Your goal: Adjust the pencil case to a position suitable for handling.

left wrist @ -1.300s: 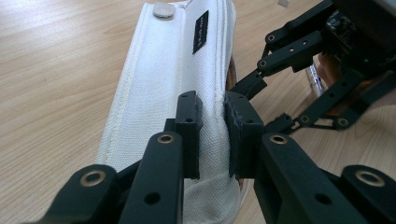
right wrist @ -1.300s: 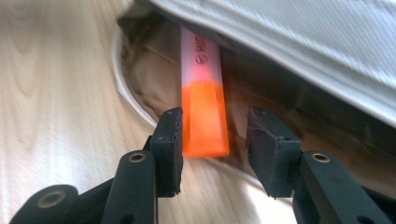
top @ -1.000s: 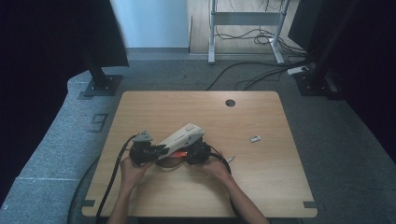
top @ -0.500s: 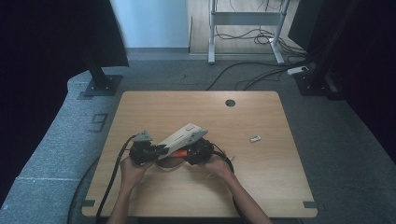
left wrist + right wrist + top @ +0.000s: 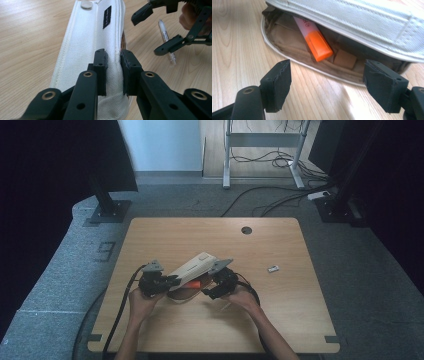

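- The white pencil case (image 5: 192,268) lies near the middle of the wooden table (image 5: 280,320), its flap lifted so the brown inside shows.
- The left gripper (image 5: 113,62) has its jaws clamped on the edge of the flap and holds it up.
- An orange highlighter (image 5: 315,42) lies inside the case, its cap end poking towards the opening.
- The right gripper (image 5: 327,82) sits just in front of the opening; its jaws have just been opening and stand apart with nothing between them.
- Step in hand, as I judge it: 1 item is stowed and let go.
- Next: the clear pen (image 5: 166,37) lies on the table beside the case; the right gripper would need to reach over and close on it.
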`<action>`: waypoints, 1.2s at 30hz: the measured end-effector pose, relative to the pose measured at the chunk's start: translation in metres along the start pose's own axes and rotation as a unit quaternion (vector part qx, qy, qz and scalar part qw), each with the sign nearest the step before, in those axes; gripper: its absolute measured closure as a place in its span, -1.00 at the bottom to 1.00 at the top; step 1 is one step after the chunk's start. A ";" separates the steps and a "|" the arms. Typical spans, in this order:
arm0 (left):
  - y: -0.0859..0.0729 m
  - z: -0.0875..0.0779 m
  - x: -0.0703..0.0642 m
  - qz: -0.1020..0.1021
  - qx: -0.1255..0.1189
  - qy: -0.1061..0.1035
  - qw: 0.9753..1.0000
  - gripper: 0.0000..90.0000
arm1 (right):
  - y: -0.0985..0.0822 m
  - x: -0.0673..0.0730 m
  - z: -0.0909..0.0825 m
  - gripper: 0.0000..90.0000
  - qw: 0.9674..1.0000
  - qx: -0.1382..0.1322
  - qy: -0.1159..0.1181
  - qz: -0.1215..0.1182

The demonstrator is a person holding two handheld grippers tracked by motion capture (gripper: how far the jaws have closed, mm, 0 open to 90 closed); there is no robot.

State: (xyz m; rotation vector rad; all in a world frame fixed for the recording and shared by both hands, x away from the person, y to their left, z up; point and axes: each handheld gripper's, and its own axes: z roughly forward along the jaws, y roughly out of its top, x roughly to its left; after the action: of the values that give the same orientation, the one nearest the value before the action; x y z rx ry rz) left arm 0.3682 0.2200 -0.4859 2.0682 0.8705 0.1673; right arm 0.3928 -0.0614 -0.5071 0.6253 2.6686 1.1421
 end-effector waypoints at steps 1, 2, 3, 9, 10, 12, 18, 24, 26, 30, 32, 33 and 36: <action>0.000 0.000 0.000 0.000 0.000 0.000 1.000 0.69 | -0.001 0.000 -0.002 -0.50 1.000 0.000 0.000 0.000; 0.000 0.000 0.000 0.000 0.000 0.000 1.000 0.68 | -0.002 -0.001 -0.004 -0.50 1.000 -0.001 0.000 0.001; 0.000 0.000 0.000 0.001 0.000 0.000 1.000 0.68 | -0.004 -0.001 -0.006 -0.49 1.000 -0.002 -0.001 0.003; 0.000 0.000 0.000 -0.002 -0.001 0.000 1.000 0.68 | -0.016 -0.005 -0.018 -0.49 1.000 -0.001 -0.004 0.011; 0.000 0.000 0.000 -0.002 -0.001 0.000 1.000 0.68 | -0.018 -0.005 -0.020 -0.49 1.000 -0.001 -0.005 0.013; 0.000 0.000 0.000 -0.002 -0.001 0.000 1.000 0.68 | -0.023 -0.007 -0.024 -0.49 1.000 -0.001 -0.007 0.015; 0.000 0.000 0.000 -0.002 -0.001 -0.001 1.000 0.68 | -0.037 -0.010 -0.036 -0.48 1.000 -0.001 -0.013 0.025; 0.000 0.001 0.000 -0.002 0.000 -0.001 1.000 0.68 | -0.049 -0.013 -0.047 -0.48 0.999 -0.002 -0.017 0.031; 0.000 0.001 0.000 -0.001 0.001 -0.002 1.000 0.68 | -0.052 -0.014 -0.051 -0.47 0.999 -0.001 -0.020 0.034; 0.000 0.001 0.000 0.001 0.002 -0.003 1.000 0.67 | -0.063 -0.016 -0.057 -0.46 0.999 -0.003 -0.024 0.043; 0.000 0.001 0.000 0.002 0.002 -0.003 1.000 0.67 | -0.066 -0.017 -0.060 -0.45 0.999 -0.001 -0.025 0.044; 0.000 0.001 0.000 0.002 0.002 -0.003 1.000 0.67 | -0.069 -0.018 -0.062 -0.44 0.999 -0.001 -0.025 0.046; -0.001 0.002 0.000 0.003 0.002 -0.004 1.000 0.67 | -0.074 -0.019 -0.065 -0.41 0.999 0.001 -0.026 0.047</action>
State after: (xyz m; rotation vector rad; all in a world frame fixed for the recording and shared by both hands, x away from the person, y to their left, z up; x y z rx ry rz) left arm 0.3682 0.2189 -0.4872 2.0740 0.8607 0.1614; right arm 0.3666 -0.1584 -0.5156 0.7781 2.6221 1.1310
